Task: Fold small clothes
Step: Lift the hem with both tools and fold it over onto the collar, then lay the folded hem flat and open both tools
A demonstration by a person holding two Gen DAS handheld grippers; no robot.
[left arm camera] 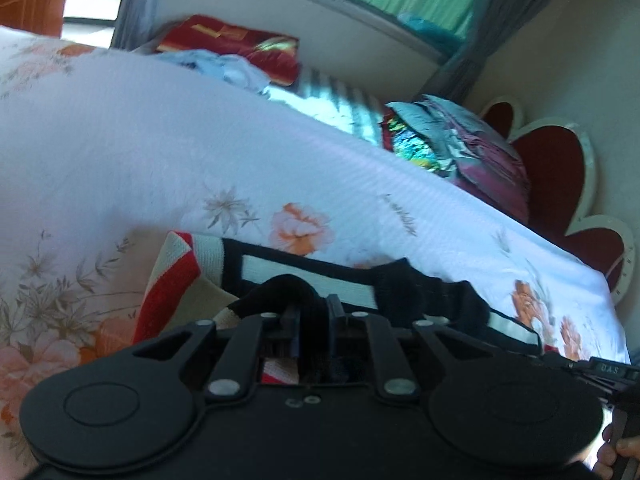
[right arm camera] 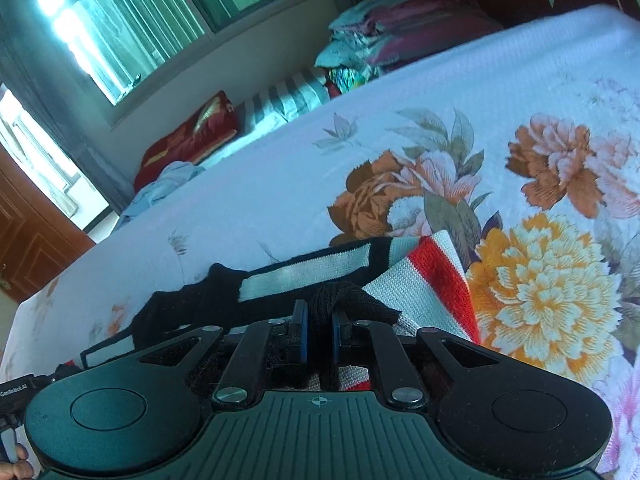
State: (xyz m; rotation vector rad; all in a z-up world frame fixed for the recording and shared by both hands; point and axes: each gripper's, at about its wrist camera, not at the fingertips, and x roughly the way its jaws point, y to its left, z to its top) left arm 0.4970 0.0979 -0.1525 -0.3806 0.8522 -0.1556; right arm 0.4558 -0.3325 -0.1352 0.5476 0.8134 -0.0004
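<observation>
Both of my claws sit low over the bed, each nipping the same small knitted garment. Starting at the left: my left claw [left arm camera: 313, 312] has its two black fingers drawn nearly together, with a bunch of black knit edge pinched between the blue-lined pads. The small knitted garment of black, white, red and cream stripes [left arm camera: 280, 270] lies rumpled on the white bedspread printed with orange and pink flowers [left arm camera: 168, 152], its red-and-cream part spreading to the left of that claw. Farther back on the bed I see a pale blue crumpled cloth [left arm camera: 224, 68], a dark red cushion with gold pattern [left arm camera: 240, 46], and a stack of folded maroon and grey bedding [left arm camera: 468, 148] near the red scalloped headboard [left arm camera: 560, 168].

Moving right, my right claw [right arm camera: 320, 330] is clamped on another fold of black knit, which pokes up between its pads. From this side the garment's red-and-white striped part [right arm camera: 424, 280] fans out to the right, against a large yellow printed flower. A green-curtained window [right arm camera: 132, 20] stands behind.
</observation>
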